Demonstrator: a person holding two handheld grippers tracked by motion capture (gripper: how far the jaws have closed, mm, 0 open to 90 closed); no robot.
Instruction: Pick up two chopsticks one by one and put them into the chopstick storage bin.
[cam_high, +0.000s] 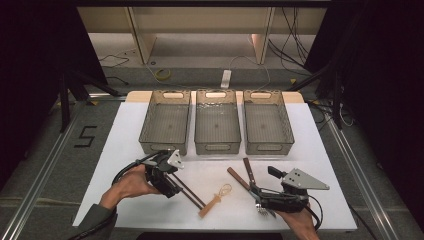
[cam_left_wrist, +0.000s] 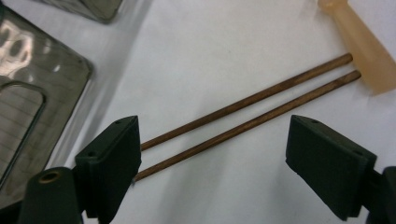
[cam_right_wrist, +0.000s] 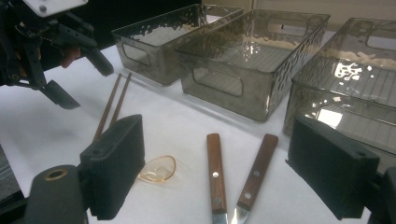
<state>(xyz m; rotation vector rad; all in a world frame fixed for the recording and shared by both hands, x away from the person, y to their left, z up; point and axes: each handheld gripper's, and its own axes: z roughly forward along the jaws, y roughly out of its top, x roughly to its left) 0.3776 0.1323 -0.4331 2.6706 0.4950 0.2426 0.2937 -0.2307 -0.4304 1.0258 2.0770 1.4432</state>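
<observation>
Two brown chopsticks lie side by side on the white mat. My left gripper hovers over their near ends, open. In the left gripper view the chopsticks run between the black jaws of the gripper, untouched. Two wooden-handled utensils lie at centre right, and my right gripper stands open over their metal ends. In the right gripper view both handles sit between that gripper's wide-apart jaws. A small whisk with a pale handle rests between the two groups.
Three clear grey baskets stand in a row at the back of the mat, all without contents. Floor cables and a shelf frame lie beyond the table. In the right gripper view the left gripper shows at upper left.
</observation>
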